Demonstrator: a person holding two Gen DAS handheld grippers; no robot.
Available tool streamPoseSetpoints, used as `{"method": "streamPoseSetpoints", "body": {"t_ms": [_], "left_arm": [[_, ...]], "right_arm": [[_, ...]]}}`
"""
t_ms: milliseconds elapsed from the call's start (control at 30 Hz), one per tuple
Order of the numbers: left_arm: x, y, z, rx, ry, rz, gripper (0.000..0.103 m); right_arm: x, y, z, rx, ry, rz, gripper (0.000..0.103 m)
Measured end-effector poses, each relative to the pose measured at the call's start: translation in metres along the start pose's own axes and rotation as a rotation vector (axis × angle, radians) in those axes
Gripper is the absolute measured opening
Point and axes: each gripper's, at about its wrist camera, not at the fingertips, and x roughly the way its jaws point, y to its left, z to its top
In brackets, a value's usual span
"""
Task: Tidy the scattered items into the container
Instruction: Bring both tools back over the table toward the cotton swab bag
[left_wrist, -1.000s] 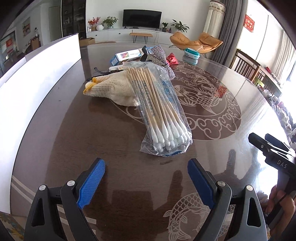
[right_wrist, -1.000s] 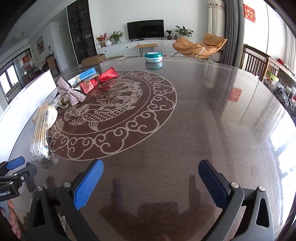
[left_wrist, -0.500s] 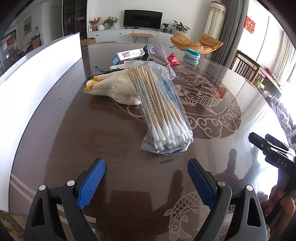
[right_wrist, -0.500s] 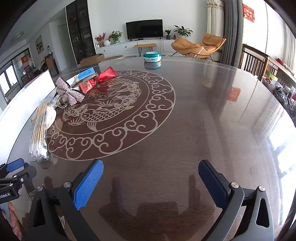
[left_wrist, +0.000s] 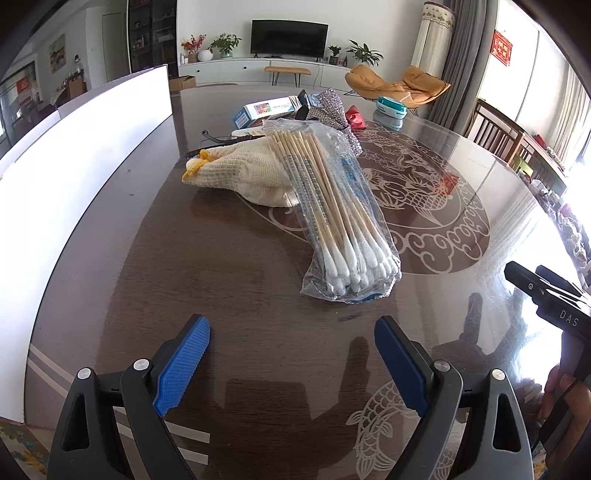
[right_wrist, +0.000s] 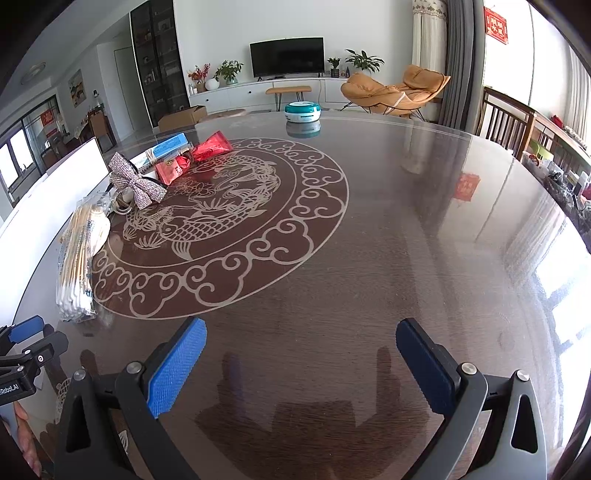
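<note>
Nothing has changed over the last second: both grippers hang where they were above the dark glossy worktop (left_wrist: 229, 280), and none of the scattered things has shifted. The left gripper (left_wrist: 291, 354) has its blue fingers (left_wrist: 183, 363) spread wide with nothing between them, aimed at the bag of cotton swabs (left_wrist: 332, 218) that leans on a cream knitted glove (left_wrist: 243, 171) just ahead. The right gripper (right_wrist: 301, 363) is equally wide and empty over bare worktop. Farther back lie a glittery bow (right_wrist: 138, 182), red packets (right_wrist: 192, 157) and a blue box (left_wrist: 266, 110). The white container (left_wrist: 74, 177) runs along the left edge. So tidying looks not yet begun; the swabs seem the nearest first pick
</note>
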Motion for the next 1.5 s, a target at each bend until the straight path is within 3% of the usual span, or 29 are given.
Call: {"method": "streamPoseSetpoints", "body": {"t_ms": [100, 233, 500, 1500], "left_arm": [[0.0000, 0.0014, -0.0003, 0.001, 0.000, 0.009, 0.092], [0.0026, 0.0027, -0.0022, 0.009, 0.007, 0.036, 0.101], [0.0041, 0.0004, -0.0054, 0.045, 0.011, 0.084, 0.103], [0.0041, 0.0024, -0.0050, 0.050, 0.014, 0.079, 0.103]], "right_arm": [[0.0000, -0.0002, 0.0001, 0.000, 0.000, 0.000, 0.103], [-0.0001, -0.0004, 0.0002, 0.000, 0.000, 0.001, 0.103], [-0.0004, -0.0007, 0.0002, 0.000, 0.000, 0.001, 0.103], [0.0018, -0.0003, 0.0013, 0.011, 0.005, 0.011, 0.103]]}}
